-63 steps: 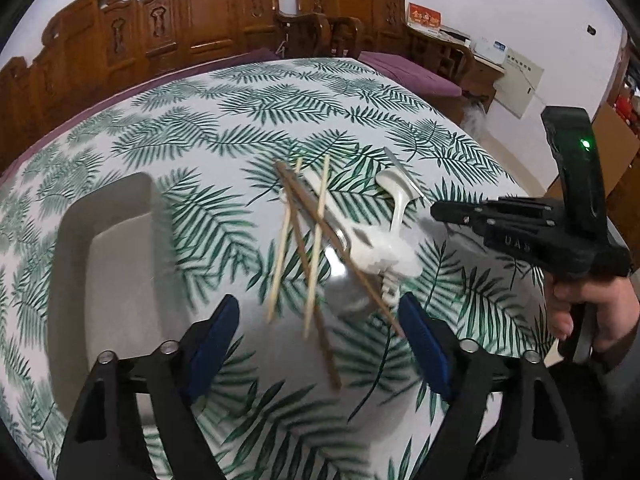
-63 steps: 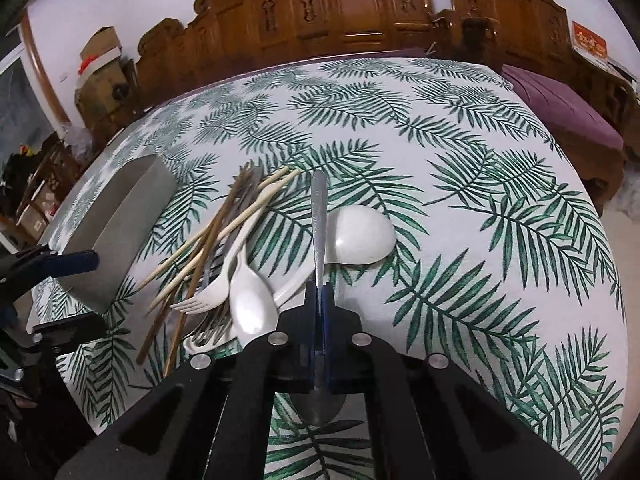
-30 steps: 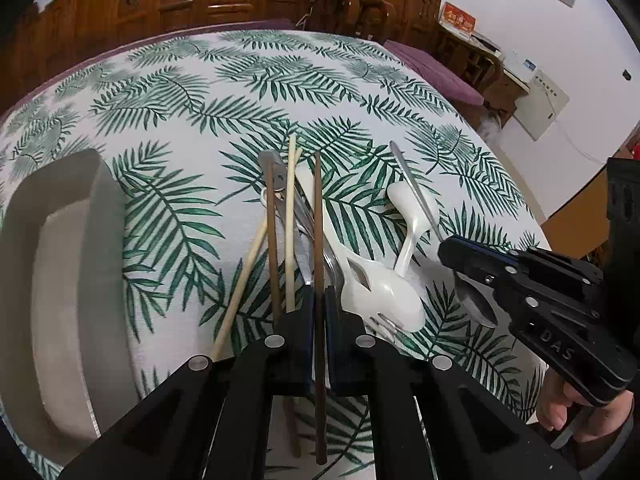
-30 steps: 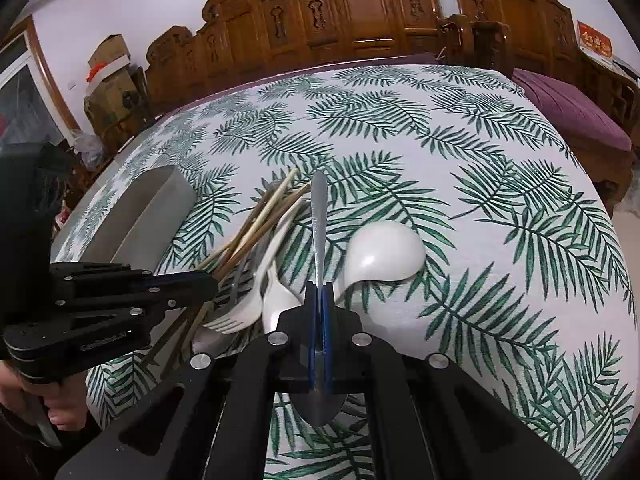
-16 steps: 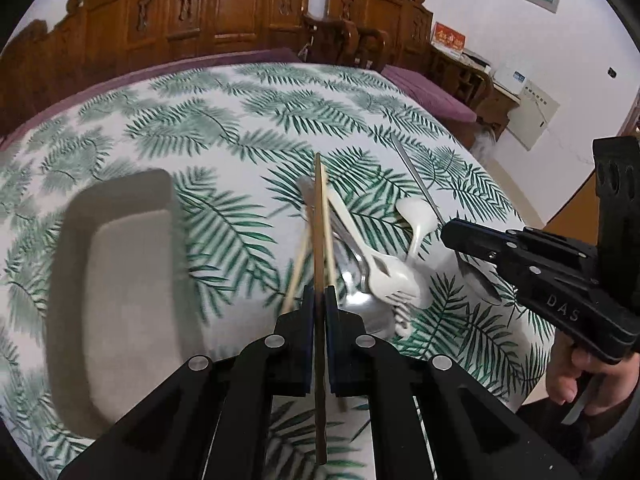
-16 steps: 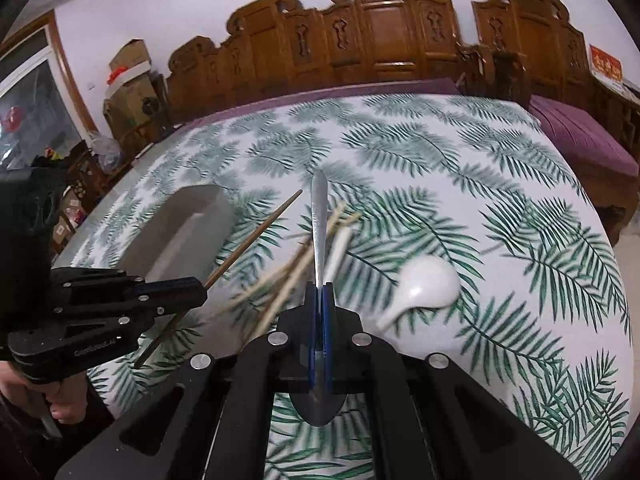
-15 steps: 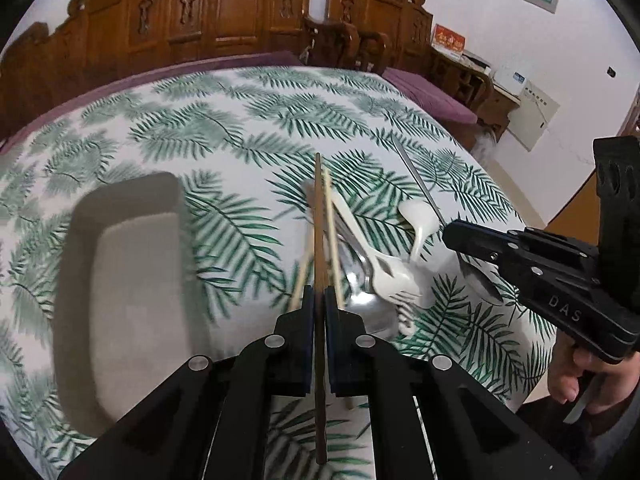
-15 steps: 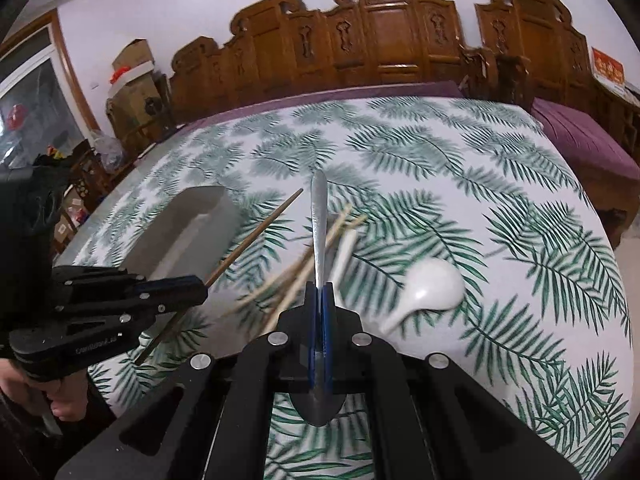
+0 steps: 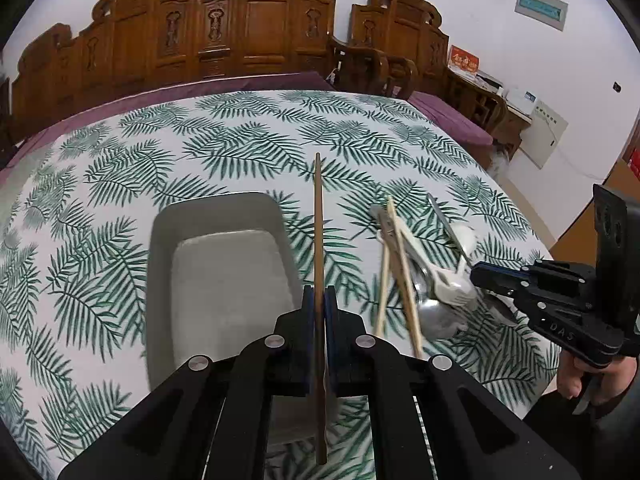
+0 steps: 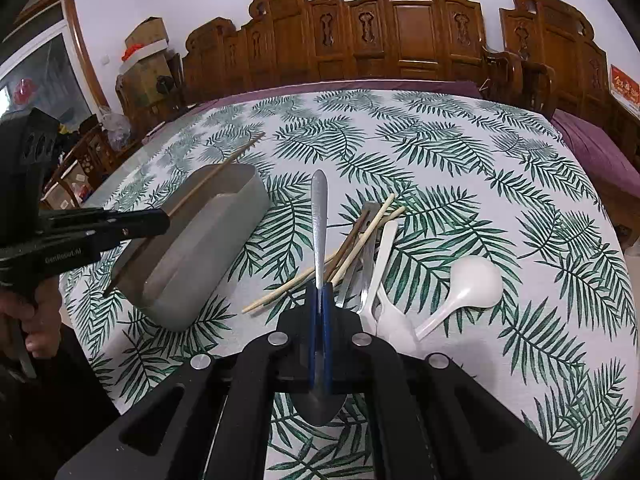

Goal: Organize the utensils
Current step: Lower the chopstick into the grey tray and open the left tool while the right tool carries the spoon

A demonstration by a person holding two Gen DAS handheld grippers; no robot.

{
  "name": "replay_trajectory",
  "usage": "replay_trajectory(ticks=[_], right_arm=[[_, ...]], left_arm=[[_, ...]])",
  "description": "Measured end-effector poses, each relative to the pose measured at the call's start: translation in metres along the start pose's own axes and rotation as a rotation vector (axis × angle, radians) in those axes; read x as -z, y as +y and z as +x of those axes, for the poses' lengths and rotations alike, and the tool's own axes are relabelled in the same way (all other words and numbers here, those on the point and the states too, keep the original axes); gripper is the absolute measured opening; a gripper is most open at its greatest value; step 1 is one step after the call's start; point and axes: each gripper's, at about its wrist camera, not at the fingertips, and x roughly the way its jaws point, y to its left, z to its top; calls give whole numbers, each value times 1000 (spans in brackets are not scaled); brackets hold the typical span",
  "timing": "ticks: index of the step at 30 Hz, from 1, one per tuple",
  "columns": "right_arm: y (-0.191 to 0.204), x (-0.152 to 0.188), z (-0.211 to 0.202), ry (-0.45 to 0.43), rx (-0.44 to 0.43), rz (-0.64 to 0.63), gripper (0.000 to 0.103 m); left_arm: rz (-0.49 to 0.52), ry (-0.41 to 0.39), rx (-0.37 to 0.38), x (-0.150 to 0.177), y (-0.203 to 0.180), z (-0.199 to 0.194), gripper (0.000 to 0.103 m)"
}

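Note:
My left gripper (image 9: 319, 298) is shut on a dark brown chopstick (image 9: 318, 216) that points away from me, level with the right wall of the grey tray (image 9: 218, 208). In the right wrist view the same gripper (image 10: 160, 220) hangs over the tray (image 10: 240, 216) with the chopstick (image 10: 224, 164) slanting above it. The right gripper (image 10: 319, 294) is shut on a metal spoon (image 10: 319, 208), handle forward, bowl under the fingers. On the cloth lies a pile of pale chopsticks (image 10: 360, 240), a metal fork, a white plastic fork and a white spoon (image 10: 470, 284).
The table wears a white cloth with green fern leaves (image 9: 248, 136). Carved wooden chairs (image 9: 256, 32) ring its far side. A person's hand (image 9: 580, 376) grips the right tool near the table's right edge; another hand (image 10: 28, 320) holds the left tool.
The left gripper, open over the pile at first, has shut on the brown chopstick, lifted it and carried it left beside the tray. The right gripper has risen with its spoon.

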Motion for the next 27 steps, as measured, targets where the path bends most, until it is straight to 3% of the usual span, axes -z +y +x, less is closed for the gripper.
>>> replay_trajectory(ticks=[8, 15, 27], right_arm=[[10, -3, 12, 9, 3, -5, 4], [28, -9, 21, 10, -12, -20, 4], [76, -31, 23, -31, -50, -67, 4]], left_arm=[[13, -9, -28, 9, 22, 4, 4], [-30, 12, -18, 17, 44, 10, 4], [-86, 54, -70, 20, 76, 25, 4]])
